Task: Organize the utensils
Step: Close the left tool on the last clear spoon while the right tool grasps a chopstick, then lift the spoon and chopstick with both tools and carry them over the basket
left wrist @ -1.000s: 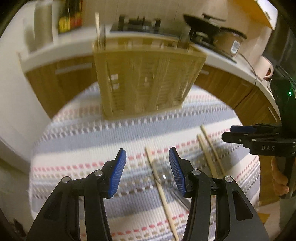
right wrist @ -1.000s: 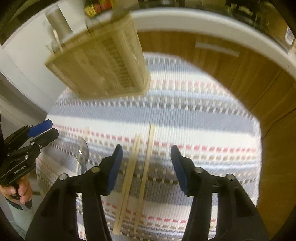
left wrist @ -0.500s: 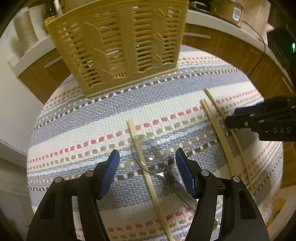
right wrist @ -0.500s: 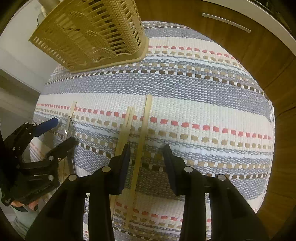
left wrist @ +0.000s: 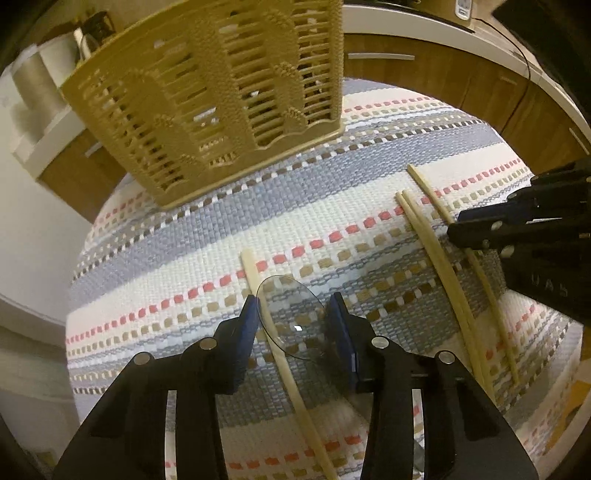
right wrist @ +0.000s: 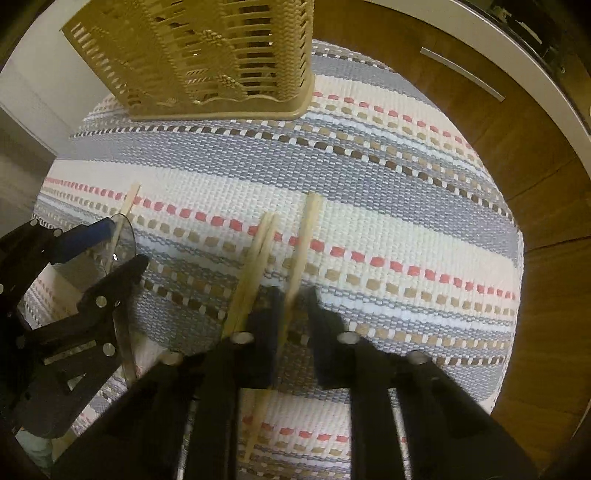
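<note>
A clear plastic spoon (left wrist: 295, 321) lies on the striped mat, its bowl over a wooden chopstick (left wrist: 249, 264). My left gripper (left wrist: 293, 301) is closing, and its blue pads sit at both edges of the bowl; the chopstick also passes between them. To the right lie a pair of chopsticks (right wrist: 258, 251) and a single chopstick (right wrist: 306, 229). My right gripper (right wrist: 293, 295) points down, shut on that single chopstick. The right wrist view shows the left gripper (right wrist: 127, 243) at the spoon (right wrist: 123, 236). A tan slatted basket (left wrist: 207, 110) stands at the back.
The striped woven mat (left wrist: 184, 240) covers the round tabletop. Wooden cabinet doors (right wrist: 535, 184) and a white counter edge (left wrist: 406, 26) lie behind it. The basket (right wrist: 207, 55) stands near the mat's far edge. The table drops off at the left.
Both grippers came down toward the mat. The left jaws widened, then narrowed around the spoon bowl. The right jaws closed onto the single chopstick.
</note>
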Demonstrator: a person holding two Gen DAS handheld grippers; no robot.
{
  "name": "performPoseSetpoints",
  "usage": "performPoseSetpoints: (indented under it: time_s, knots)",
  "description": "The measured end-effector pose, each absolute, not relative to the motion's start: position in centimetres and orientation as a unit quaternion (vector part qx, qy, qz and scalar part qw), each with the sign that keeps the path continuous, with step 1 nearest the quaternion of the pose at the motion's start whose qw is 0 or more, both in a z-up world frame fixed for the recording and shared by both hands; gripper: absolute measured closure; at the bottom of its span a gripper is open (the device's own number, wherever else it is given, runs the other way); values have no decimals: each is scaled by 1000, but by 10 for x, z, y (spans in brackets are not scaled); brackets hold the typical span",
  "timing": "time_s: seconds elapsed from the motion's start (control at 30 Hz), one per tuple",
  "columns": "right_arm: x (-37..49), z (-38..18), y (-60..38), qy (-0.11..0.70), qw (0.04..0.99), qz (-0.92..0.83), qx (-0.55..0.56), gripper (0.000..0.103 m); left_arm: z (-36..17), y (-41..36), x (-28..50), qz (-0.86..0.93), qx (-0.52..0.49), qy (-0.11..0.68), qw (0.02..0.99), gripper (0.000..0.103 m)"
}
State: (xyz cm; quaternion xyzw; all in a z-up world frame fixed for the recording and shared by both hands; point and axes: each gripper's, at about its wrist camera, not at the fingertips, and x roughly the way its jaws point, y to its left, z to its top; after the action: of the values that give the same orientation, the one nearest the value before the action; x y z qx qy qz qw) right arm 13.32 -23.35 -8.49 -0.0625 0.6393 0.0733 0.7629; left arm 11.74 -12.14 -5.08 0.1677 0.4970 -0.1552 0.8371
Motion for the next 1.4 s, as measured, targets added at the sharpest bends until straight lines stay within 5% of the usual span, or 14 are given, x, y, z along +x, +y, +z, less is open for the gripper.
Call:
performPoseSetpoints:
  time_s: [0.67, 1.4]
  knots:
    - [118, -62, -275, 596, 794, 120, -17, 98, -1, -109, 89, -235, 111, 382, 887, 70]
    - [86, 28, -284, 474, 864, 168, 2, 98, 66, -87, 80, -226, 86, 281, 929, 71]
